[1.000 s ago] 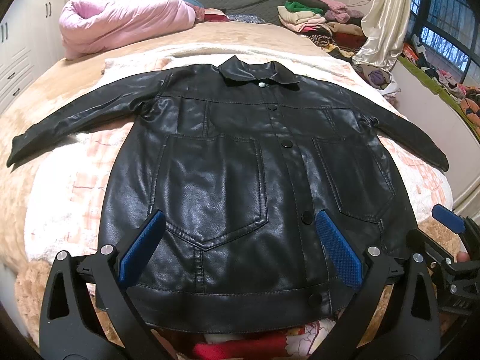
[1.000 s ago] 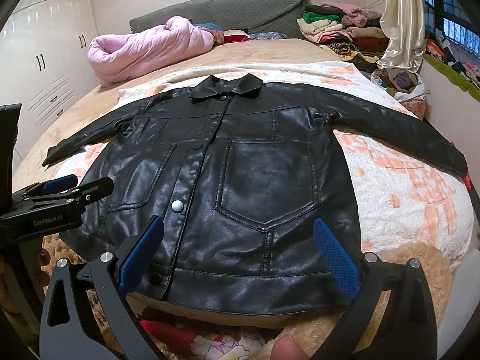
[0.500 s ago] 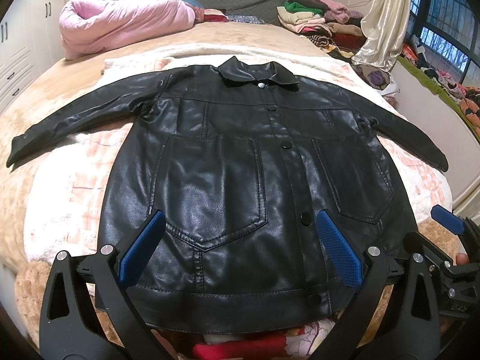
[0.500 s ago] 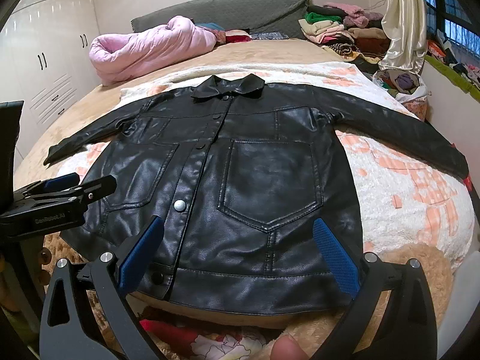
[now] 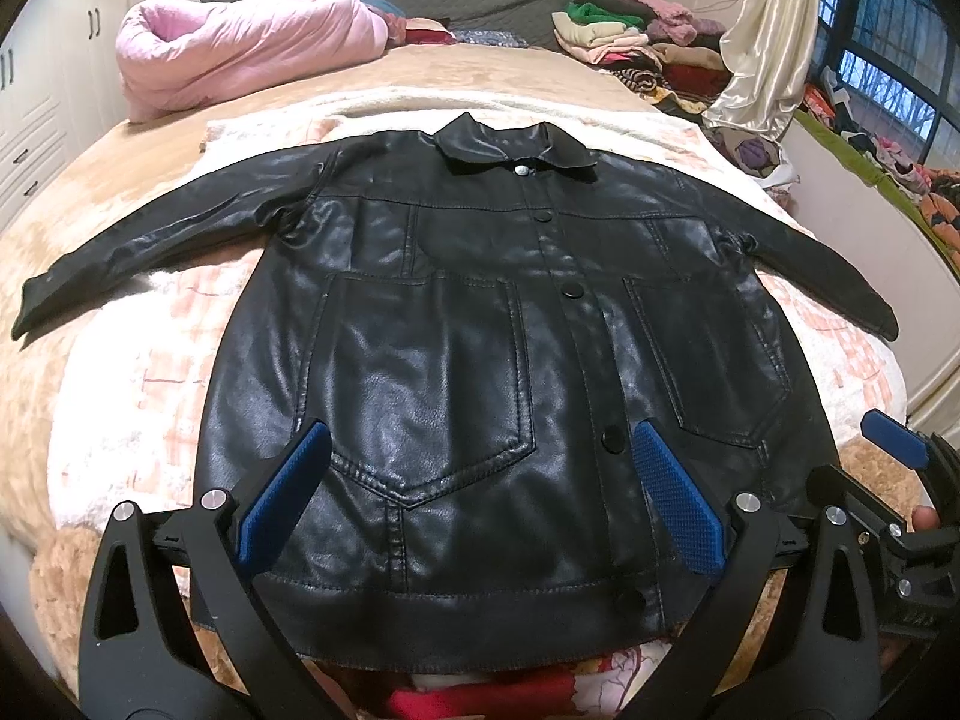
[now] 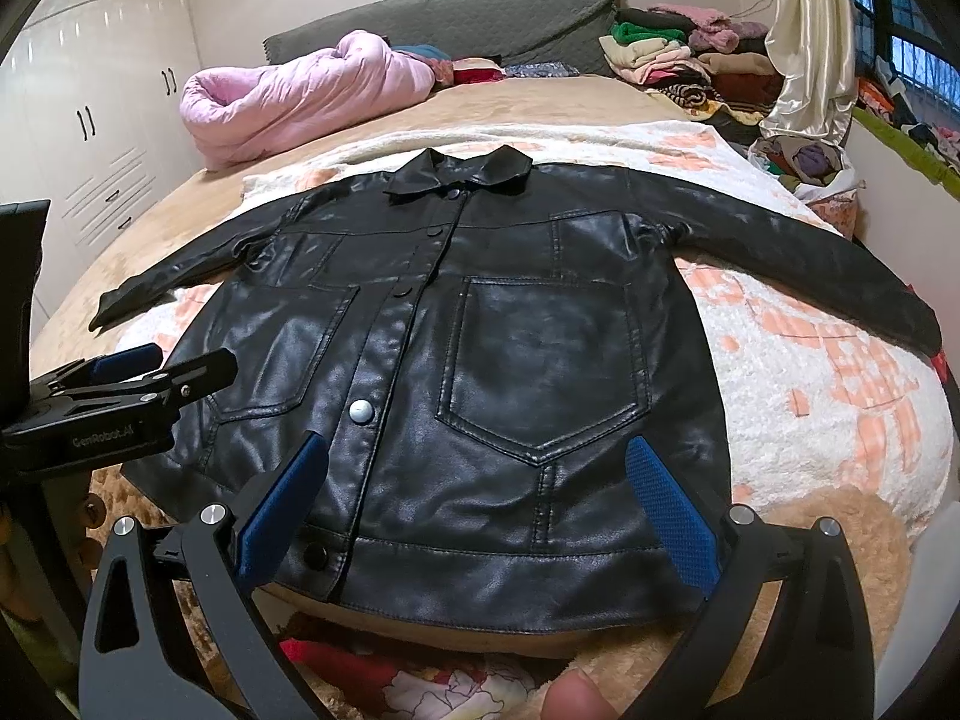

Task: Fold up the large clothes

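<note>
Black leather jacket (image 5: 480,372) lies flat, buttoned, sleeves spread.

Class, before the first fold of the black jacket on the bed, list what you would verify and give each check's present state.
1. Black jacket lies flat, front up: ok.
2. Both sleeves spread out sideways: ok.
3. Front buttoned shut: cannot tell at the silver snap.
4. Left hand-held gripper open, holding nothing: ok.
5. Right hand-held gripper open, holding nothing: ok.
6. Hem within reach, at the near bed edge: ok.
</note>
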Demonstrator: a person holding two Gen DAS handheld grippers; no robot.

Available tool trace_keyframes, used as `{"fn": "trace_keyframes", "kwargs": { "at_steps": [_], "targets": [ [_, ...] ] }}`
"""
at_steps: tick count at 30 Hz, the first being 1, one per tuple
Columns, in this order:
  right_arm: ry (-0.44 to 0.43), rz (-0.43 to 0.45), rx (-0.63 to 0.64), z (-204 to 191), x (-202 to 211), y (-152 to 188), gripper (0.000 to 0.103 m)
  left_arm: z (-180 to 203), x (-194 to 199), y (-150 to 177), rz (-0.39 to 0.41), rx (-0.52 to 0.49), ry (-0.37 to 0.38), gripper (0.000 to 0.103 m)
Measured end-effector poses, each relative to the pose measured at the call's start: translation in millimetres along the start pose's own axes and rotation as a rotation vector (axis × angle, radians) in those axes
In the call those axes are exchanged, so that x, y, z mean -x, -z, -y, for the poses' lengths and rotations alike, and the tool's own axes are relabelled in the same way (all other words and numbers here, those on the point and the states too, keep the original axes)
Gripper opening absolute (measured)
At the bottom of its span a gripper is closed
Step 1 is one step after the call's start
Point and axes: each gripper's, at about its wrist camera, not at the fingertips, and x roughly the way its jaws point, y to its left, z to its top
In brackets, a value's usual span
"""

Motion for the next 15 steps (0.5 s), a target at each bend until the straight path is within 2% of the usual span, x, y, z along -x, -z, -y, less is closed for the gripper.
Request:
{"fn": "trace_keyframes", "kwargs": {
  "at_steps": [7,15],
  "targets": [
    [0.000,-0.007,0.000,2,-7,-3,0.099,1,-1,-2,-0.006,-0.013,-0.005,0.094],
    [0.010,-0.012,-0.010,8,-21,-16,0.099,-2,-20,-16,-0.024,-0.011,-0.013,0.094]
  ]
}}
